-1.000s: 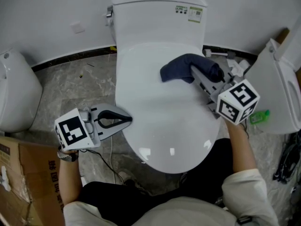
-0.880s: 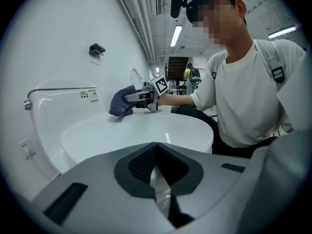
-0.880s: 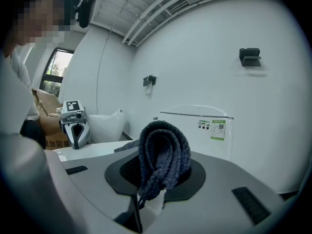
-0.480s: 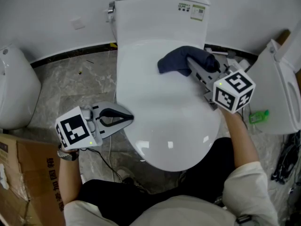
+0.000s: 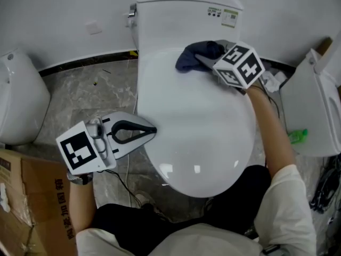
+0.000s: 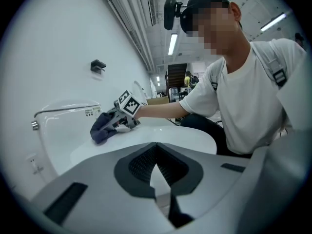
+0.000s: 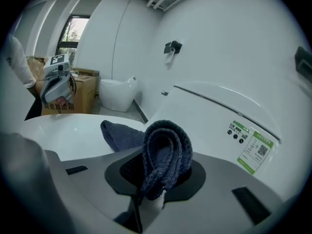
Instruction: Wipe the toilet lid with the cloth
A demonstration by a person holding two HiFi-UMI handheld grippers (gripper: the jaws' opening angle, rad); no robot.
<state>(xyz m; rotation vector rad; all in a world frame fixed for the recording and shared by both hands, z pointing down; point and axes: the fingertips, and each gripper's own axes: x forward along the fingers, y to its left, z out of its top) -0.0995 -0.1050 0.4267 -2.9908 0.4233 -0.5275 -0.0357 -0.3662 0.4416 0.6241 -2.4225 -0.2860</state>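
The white toilet lid (image 5: 192, 121) is down, in front of the tank (image 5: 186, 9). A dark blue cloth (image 5: 194, 55) lies bunched on the lid's back edge, near the tank. My right gripper (image 5: 202, 61) is shut on the cloth; in the right gripper view a folded loop of cloth (image 7: 163, 155) sticks up from between the jaws of the right gripper (image 7: 155, 182), and the rest trails onto the lid (image 7: 68, 130). My left gripper (image 5: 153, 130) hovers at the lid's left rim, shut and empty. In the left gripper view the left gripper (image 6: 156, 167) has its jaws together.
A second toilet (image 5: 18, 100) stands at the left, and a cardboard box (image 5: 21, 196) sits at the lower left. A white toilet part (image 5: 314, 111) leans at the right, with a green object (image 5: 298, 136) and cables on the floor beside it. The person's legs are close to the bowl's front.
My right gripper has dragged the cloth from the lid's right side back toward the tank and rolled its wrist. The left gripper has stayed by the left rim, slightly higher.
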